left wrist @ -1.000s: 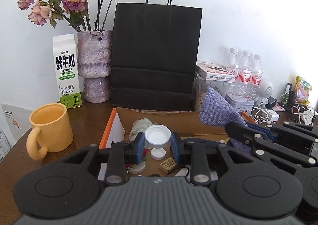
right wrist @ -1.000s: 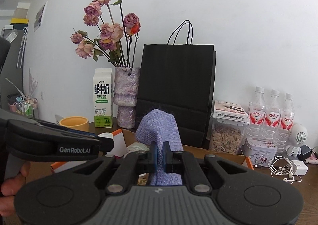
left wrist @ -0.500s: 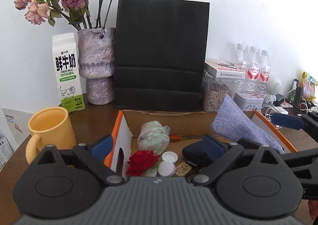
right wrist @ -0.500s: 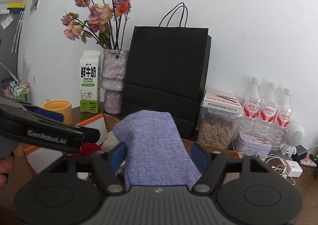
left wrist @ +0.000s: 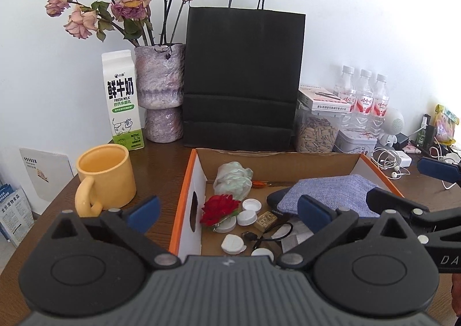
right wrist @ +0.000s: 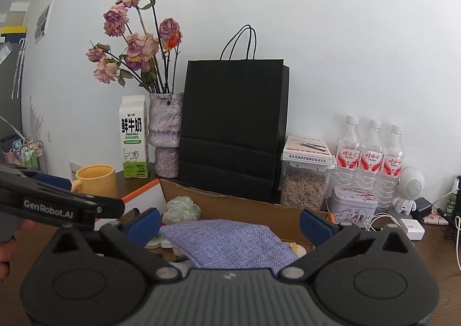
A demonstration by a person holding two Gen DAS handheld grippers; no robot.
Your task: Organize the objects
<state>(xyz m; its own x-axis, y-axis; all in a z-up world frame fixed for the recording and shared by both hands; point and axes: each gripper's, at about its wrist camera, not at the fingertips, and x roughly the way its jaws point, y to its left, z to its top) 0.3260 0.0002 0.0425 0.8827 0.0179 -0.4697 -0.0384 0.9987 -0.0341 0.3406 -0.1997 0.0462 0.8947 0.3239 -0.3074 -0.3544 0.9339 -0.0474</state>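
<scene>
An open cardboard box (left wrist: 198, 179) with orange edges sits on the brown table. In it lie a purple woven cloth pouch (left wrist: 337, 193), a red artificial rose (left wrist: 219, 207), several white bottle caps (left wrist: 247, 212), a crumpled pale bag (left wrist: 233, 176) and a black cable (left wrist: 265, 236). My left gripper (left wrist: 227, 213) is open and empty above the box's near left side. My right gripper (right wrist: 229, 223) is open and empty just above the pouch (right wrist: 230, 242), which lies flat in the box (right wrist: 236, 205).
A yellow mug (left wrist: 105, 176) stands left of the box. Behind are a milk carton (left wrist: 122, 101), a vase of dried roses (left wrist: 161, 92), a black paper bag (left wrist: 242, 78), a seed jar (left wrist: 317, 133), three water bottles (left wrist: 364, 98) and chargers with cables (left wrist: 394, 158).
My left gripper opened and let go of a white cap, which now lies in the box. My right gripper opened and released the purple pouch, which dropped flat into the box.
</scene>
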